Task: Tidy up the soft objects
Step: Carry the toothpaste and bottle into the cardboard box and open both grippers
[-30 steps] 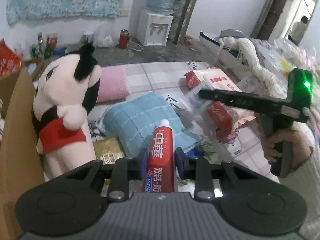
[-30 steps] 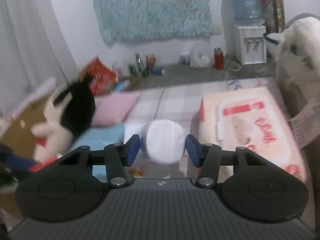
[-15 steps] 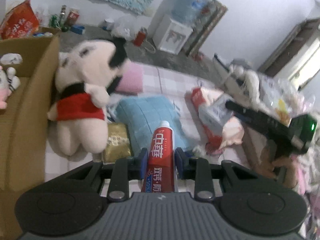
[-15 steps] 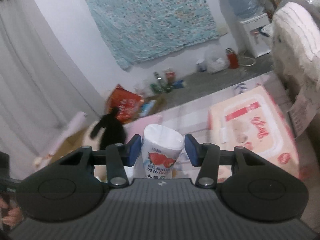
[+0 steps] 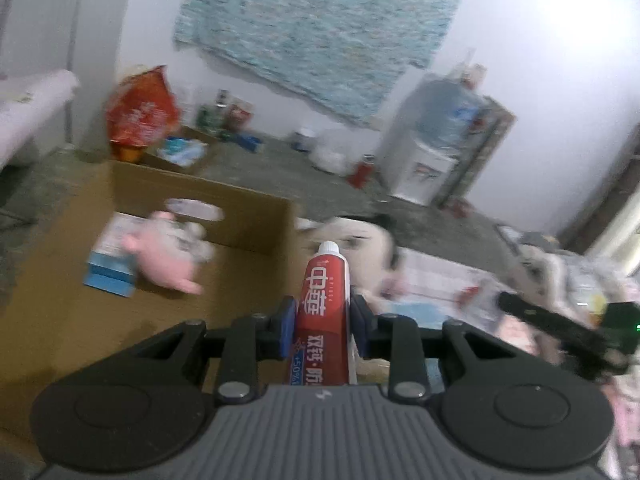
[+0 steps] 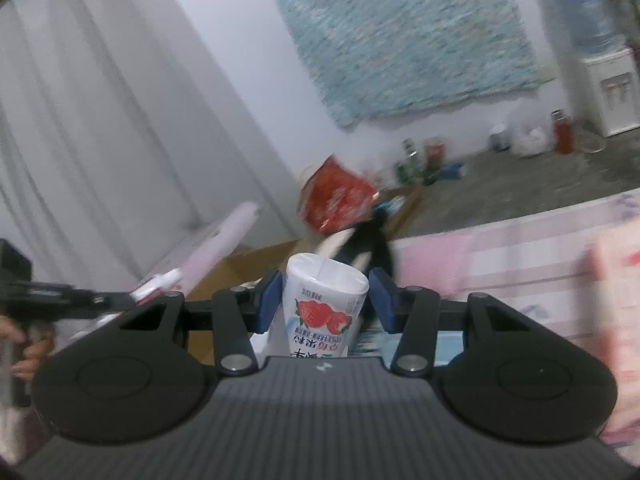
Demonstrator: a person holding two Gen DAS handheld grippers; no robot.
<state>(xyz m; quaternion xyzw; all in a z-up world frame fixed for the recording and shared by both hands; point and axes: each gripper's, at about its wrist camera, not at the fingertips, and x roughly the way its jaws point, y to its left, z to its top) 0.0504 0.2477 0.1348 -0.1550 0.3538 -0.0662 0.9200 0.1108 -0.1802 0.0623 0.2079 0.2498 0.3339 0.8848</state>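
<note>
My left gripper point(image 5: 326, 316) is shut on a red and white toothpaste tube point(image 5: 327, 280) that points forward, cap away from me. Ahead to its left lies an open cardboard box point(image 5: 248, 216) holding a pink plush point(image 5: 168, 258) and a blue and white carton point(image 5: 110, 276). A black and white mouse plush point(image 5: 360, 236) sits just past the tube's cap. My right gripper point(image 6: 326, 300) is shut on a white soft pack with a strawberry picture point(image 6: 324, 304), held up above the mat. The same mouse plush point(image 6: 360, 244) shows behind that pack.
A pink checked mat point(image 6: 520, 256) covers the floor, with a blurred pink wipes pack point(image 6: 616, 280) at its right. A red snack bag point(image 5: 140, 116), bottles and a water dispenser point(image 5: 424, 168) stand by the far wall. A hand point(image 6: 28, 356) holds the left gripper at the right wrist view's left edge.
Both grippers rose and swung left, keeping their loads. The left wrist view went from the mouse plush and blue towel to the cardboard box. The right wrist view tilted up off the wipes pack.
</note>
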